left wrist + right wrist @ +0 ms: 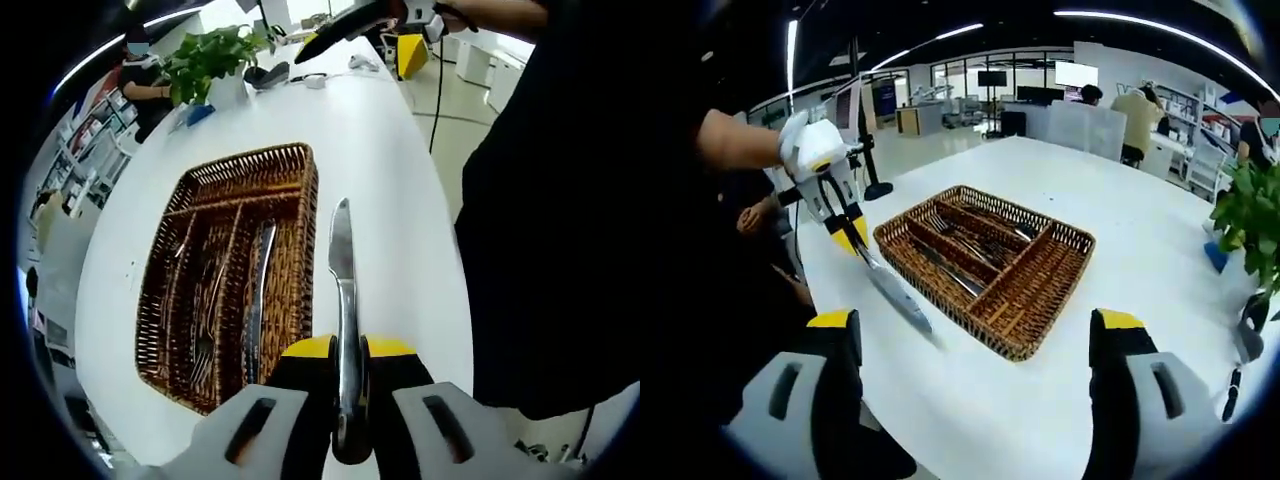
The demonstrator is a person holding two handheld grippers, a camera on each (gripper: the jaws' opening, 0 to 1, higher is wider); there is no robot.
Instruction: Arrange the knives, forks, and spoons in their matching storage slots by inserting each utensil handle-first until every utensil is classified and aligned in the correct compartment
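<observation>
Woven brown wicker forms the cutlery tray (290, 175) that sits on the white table (390, 190), and in the left gripper view we see it just to the left of the knife (342, 270) we are holding. The left gripper (347, 350) is clamped on that knife's handle, its yellow-tipped jaws pressed against both sides, and the blade points away from us over the bare tabletop beside the tray's right wall. Inside the tray, long dividers split it into lengthwise compartments; another knife (258, 300) lies in the compartment nearest the right wall, and forks (200, 300) lie in the slots further left, though we cannot make out each piece.

In the right gripper view we see the right gripper (975, 335) with its jaws spread wide apart and nothing between them, above the near edge of the table (1120, 210). Beyond it stands the tray (1040, 325), and to its left the left gripper (848, 238) comes in with the knife (895, 290), the blade slanting down toward the table just beside the tray's near corner. A potted plant (215, 60) stands at the far end of the table.
</observation>
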